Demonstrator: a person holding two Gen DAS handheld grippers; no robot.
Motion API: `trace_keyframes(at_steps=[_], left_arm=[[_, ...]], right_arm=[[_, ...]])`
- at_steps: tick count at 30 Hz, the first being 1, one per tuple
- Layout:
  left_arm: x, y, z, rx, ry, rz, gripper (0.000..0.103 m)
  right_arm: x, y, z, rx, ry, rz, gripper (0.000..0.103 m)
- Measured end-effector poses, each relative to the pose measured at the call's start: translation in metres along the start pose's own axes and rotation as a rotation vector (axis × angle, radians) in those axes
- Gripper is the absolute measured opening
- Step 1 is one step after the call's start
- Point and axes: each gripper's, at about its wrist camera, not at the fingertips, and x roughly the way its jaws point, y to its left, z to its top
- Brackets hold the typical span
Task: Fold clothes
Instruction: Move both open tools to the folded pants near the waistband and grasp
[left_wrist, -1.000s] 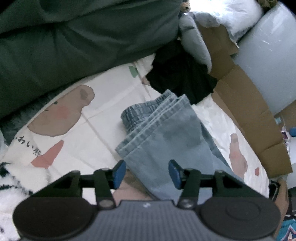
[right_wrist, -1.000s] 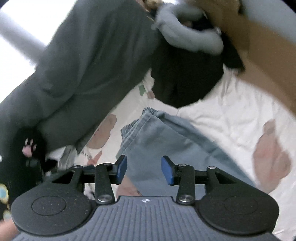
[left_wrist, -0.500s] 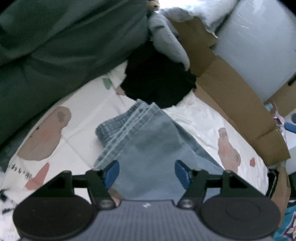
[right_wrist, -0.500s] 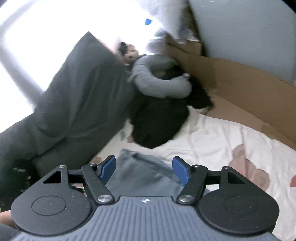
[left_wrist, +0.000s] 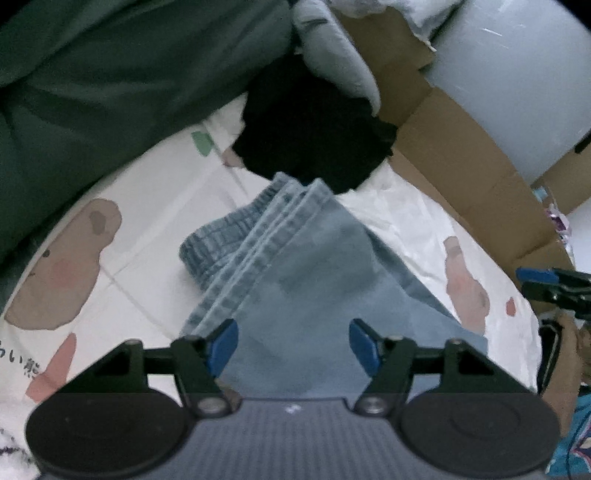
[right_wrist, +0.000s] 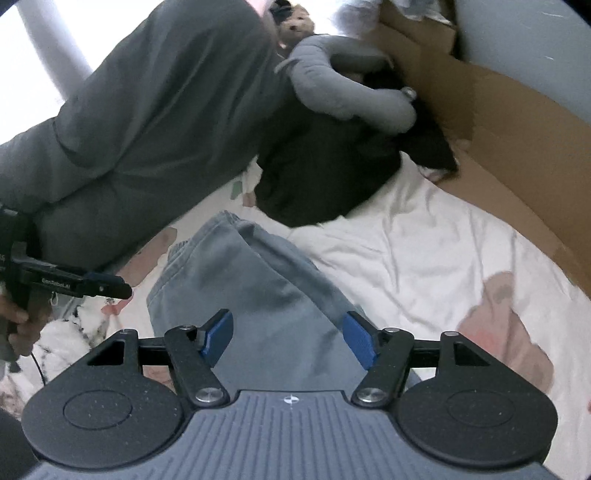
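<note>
Jeans (left_wrist: 317, 280) lie folded on the bed (left_wrist: 155, 229); with both grippers, left (left_wrist: 293, 341) and right (right_wrist: 288, 334), having just opened and empty, pinch each near corner squarely before folding.

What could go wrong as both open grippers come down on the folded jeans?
1. The stacked hems on the folded jeans lie loose; pinching only the top layer could undo the fold.
2. The black garment touches the jeans' far end and could get dragged along.
3. The bedsheet is wrinkled and could get pinched too.

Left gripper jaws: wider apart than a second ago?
Yes. The left gripper has just been opening; its blue pads now stand further apart over the folded jeans, nothing pinched between them.
</note>
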Motion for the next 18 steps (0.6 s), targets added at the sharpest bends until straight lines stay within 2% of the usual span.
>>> trace_keyframes(at_steps=[4,8,14,18], left_arm=[[0.007,0.021,-0.008,-0.046,-0.031,0.034,0.070],[0.016,0.041,-0.017,-0.117,-0.053,0.037,0.070],[0.033,0.060,-0.033,-0.238,-0.041,-0.014,0.070],[0.044,0.070,-0.041,-0.276,-0.042,-0.037,0.070]], right_arm=[[0.033,0.000,0.004,-0.017,-0.018,0.025,0.071],[0.066,0.010,0.017,-0.065,-0.019,0.068,0.068],[0.102,0.041,0.040,-0.176,-0.024,0.106,0.067],[0.128,0.059,0.050,-0.222,0.029,0.132,0.067]])
